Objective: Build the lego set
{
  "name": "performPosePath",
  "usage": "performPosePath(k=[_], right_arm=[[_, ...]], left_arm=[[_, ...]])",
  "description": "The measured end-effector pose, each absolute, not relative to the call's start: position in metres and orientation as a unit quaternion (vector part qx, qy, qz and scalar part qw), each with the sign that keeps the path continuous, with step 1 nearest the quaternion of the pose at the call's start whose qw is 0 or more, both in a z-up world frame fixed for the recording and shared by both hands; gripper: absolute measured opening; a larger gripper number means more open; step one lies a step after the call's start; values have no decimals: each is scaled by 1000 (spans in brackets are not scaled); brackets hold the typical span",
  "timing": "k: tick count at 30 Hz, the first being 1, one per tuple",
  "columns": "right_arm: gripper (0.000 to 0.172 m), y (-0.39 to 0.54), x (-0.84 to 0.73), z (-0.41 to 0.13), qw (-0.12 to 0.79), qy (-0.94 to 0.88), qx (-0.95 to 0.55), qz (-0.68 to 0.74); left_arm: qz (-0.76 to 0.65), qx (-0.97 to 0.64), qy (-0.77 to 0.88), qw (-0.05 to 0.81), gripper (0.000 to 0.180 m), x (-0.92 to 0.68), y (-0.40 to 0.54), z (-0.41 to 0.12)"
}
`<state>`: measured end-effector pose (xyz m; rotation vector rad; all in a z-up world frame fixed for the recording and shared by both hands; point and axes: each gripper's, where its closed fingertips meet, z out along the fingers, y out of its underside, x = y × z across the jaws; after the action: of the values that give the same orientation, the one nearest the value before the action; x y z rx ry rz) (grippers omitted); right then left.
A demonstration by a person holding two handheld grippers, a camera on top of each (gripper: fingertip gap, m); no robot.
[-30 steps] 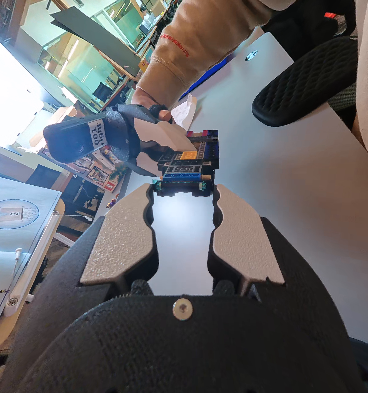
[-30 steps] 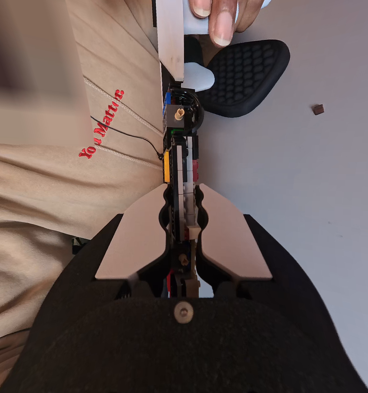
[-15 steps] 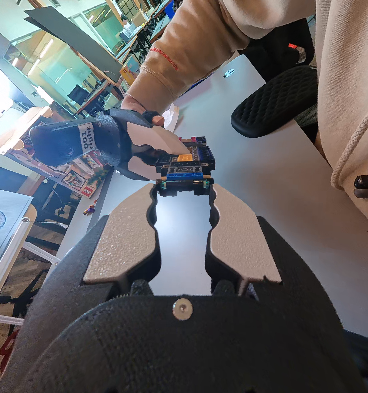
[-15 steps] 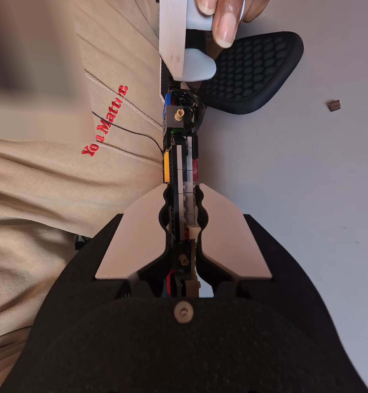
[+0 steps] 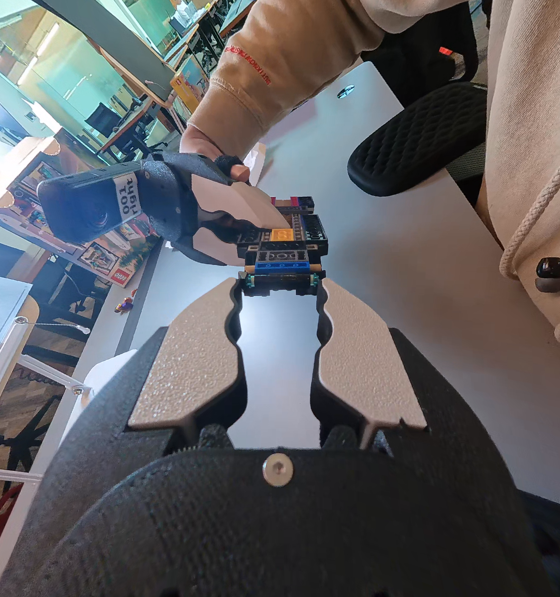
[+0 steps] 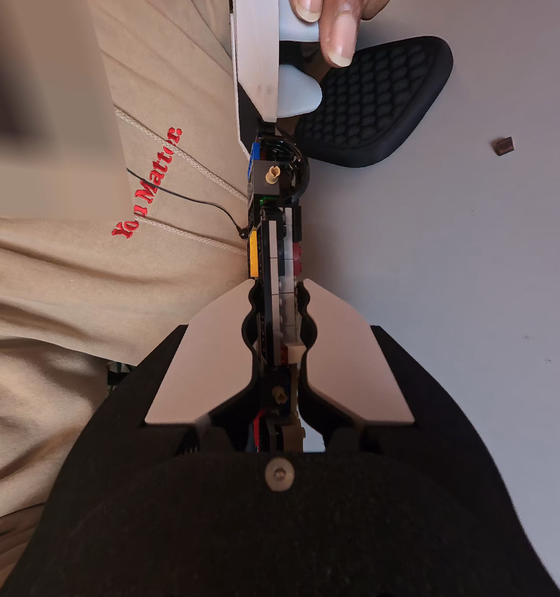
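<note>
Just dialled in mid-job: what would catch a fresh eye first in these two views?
The brick model, mostly black with orange and blue pieces, held above the grey table. The right tongs are clamped on its far end; the left tongs flank its near end at the fingertips, whether they press on it is unclear. A black armrest sits right of it.

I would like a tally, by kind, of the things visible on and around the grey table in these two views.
Tongs: 2 (left tongs, right tongs)
Brick models: 1 (brick model)
Chair armrests: 1 (black armrest)
Boxed brick sets: 1 (box)
Loose small pieces: 2 (brown piece, small figure)
Total: 7
</note>
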<state>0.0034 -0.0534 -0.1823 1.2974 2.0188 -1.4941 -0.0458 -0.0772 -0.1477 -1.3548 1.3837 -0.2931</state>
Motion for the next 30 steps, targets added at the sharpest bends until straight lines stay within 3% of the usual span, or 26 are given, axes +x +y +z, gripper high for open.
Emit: performPosePath(k=[24,30], right_arm=[[22,-63,16,-205,200,692,463,-516],[22,-49,8,-197,159,691,472,-524]], left_arm=[[-110,-558,620,540,40,-39,-85,-169],[-128,-577,582,558,41,-46,-73,-163]])
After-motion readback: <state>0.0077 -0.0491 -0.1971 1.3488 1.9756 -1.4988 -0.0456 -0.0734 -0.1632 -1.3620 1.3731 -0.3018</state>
